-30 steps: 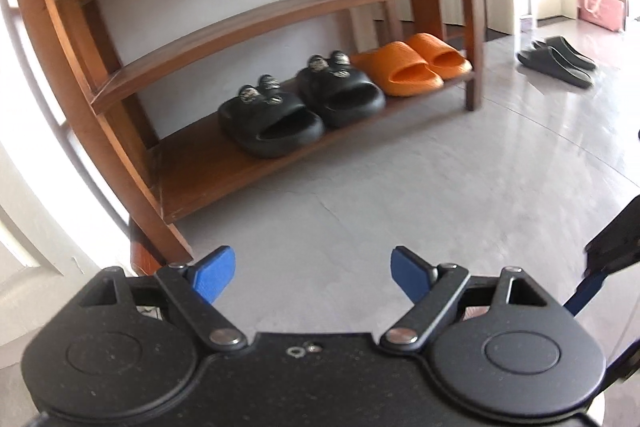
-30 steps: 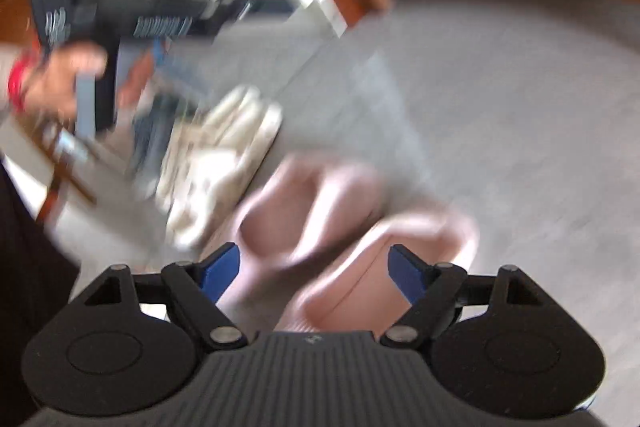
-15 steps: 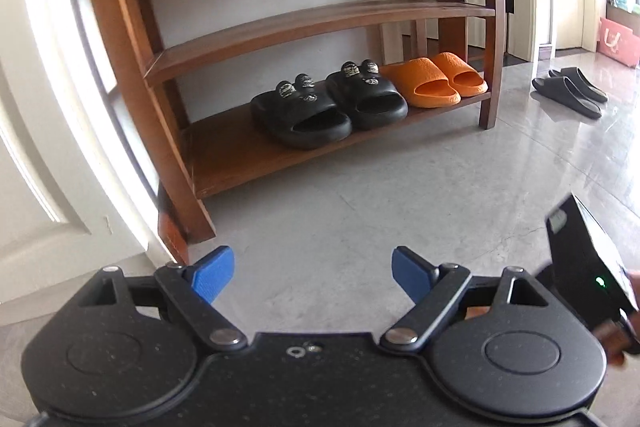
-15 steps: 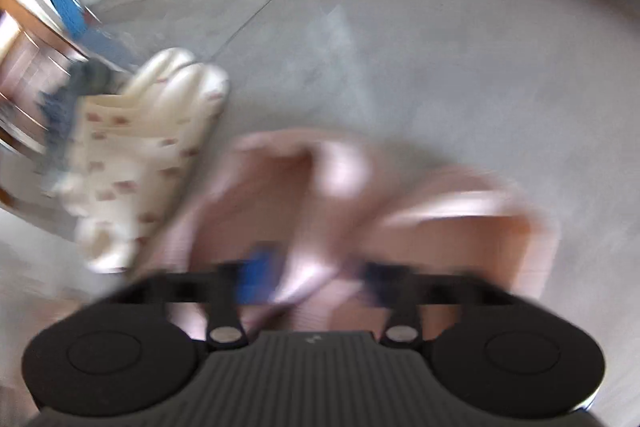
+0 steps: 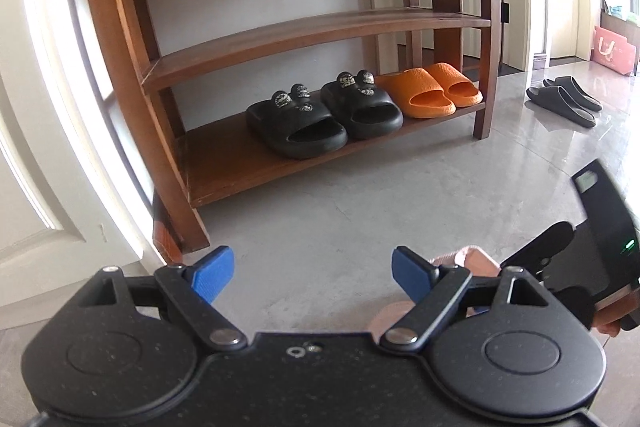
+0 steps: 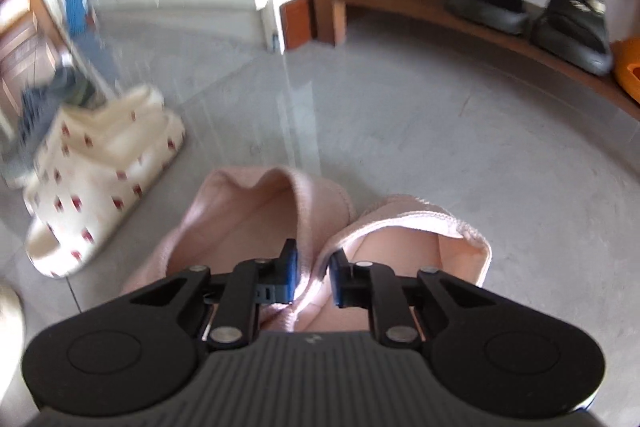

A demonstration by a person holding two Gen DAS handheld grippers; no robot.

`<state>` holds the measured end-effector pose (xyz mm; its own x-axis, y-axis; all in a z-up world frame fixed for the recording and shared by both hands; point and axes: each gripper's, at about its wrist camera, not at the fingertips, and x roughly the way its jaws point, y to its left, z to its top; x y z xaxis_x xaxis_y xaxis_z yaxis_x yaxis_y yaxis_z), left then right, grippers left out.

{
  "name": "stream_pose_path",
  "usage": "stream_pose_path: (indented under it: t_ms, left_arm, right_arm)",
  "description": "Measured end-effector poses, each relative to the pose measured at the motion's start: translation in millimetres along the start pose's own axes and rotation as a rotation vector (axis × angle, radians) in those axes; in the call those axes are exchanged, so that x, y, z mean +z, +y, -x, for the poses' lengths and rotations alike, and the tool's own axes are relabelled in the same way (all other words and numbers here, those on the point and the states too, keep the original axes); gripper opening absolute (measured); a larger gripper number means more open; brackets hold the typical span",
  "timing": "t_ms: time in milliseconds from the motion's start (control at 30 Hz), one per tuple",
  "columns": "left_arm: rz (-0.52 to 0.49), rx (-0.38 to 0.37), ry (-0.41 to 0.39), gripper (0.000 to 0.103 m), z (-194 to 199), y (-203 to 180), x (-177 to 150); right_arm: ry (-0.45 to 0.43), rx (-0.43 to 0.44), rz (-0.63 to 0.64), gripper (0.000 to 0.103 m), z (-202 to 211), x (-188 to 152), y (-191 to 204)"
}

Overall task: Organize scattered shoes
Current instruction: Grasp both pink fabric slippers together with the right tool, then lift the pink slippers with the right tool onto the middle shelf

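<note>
While right gripper [image 6: 313, 277] fingers just closed — pinching both pink slippers' [image 6: 256, 215] inner edges, left gripper [image 5: 312, 273] wide open.

text: "U"-like mark | on: pink bag [image 5: 612, 51] (far right, by wall)

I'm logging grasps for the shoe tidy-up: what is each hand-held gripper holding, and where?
Right hand-held gripper: pink slippers, pinched by their adjoining inner edges. Left hand-held gripper: nothing, open.
</note>
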<state>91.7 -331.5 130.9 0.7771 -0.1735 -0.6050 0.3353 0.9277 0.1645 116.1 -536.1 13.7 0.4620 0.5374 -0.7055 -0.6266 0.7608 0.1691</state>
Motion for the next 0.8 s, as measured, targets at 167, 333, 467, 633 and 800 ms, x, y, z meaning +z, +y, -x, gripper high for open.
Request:
stream_pose_path:
  t_ms: [167,333,467,633,800]
  left_arm:
    - [-0.003,-0.004,-0.027,0.087,-1,-8,10]
    - [-0.013,-0.007,-0.062,0.087,0,-16,20]
    - [-0.005,-0.01,-0.084,0.087,0,-18,28]
    - [0.009,-0.019,-0.098,0.087,-3,-21,36]
    - [0.015,-0.033,-0.105,0.087,-5,-23,38]
  right_arm:
    - [-0.123,-0.006,-0.062,0.017,29,0,-3]
    - [-0.219,-0.048,-0.083,0.016,59,9,-9]
    - [-0.324,-0.115,-0.087,0.013,98,31,-28]
    - [-0.438,-0.205,-0.126,0.013,142,86,-67]
    - [-0.511,-0.295,-0.183,0.013,165,159,-115]
